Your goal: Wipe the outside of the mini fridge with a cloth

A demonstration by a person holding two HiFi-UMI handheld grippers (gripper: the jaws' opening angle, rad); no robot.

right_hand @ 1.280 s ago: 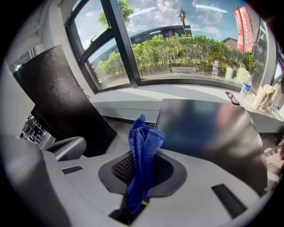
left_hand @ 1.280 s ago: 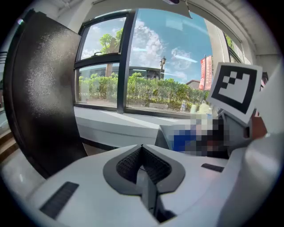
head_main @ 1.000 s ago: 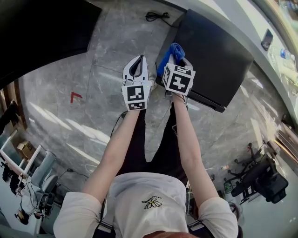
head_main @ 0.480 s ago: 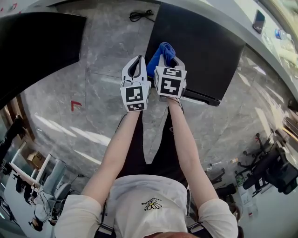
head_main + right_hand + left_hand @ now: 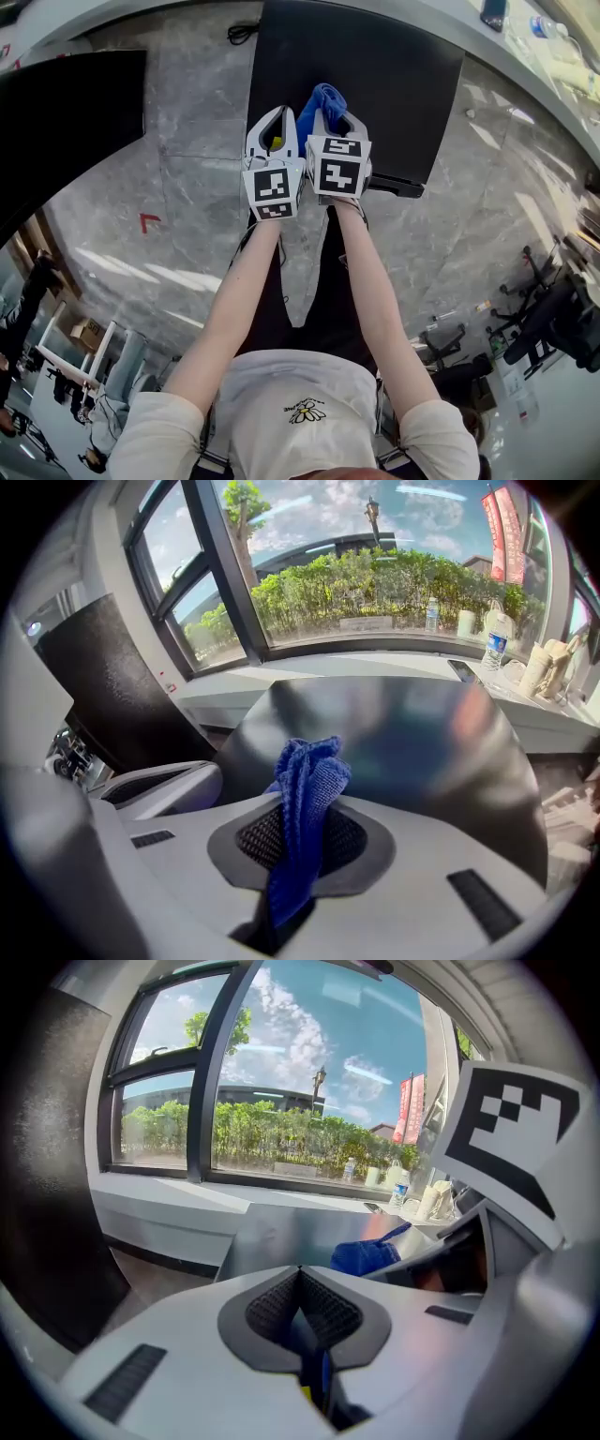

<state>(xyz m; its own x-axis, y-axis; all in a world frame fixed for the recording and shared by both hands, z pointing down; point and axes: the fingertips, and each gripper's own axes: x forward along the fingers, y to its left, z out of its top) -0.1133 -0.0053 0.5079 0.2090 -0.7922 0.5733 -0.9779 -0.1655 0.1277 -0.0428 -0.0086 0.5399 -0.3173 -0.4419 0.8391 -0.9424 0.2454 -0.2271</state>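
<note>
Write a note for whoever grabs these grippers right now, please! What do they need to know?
Left gripper: shut, empty, beside the right one.
Right gripper: shut on the blue cloth, held over the top of the black mini fridge; contact can't be told.
Done: the cloth is in hand.
Left: probably all the wiping, top and sides.

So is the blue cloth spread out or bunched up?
Bunched up: the cloth is a crumpled wad pinched in the right gripper, poking out beyond its jaws.
</note>
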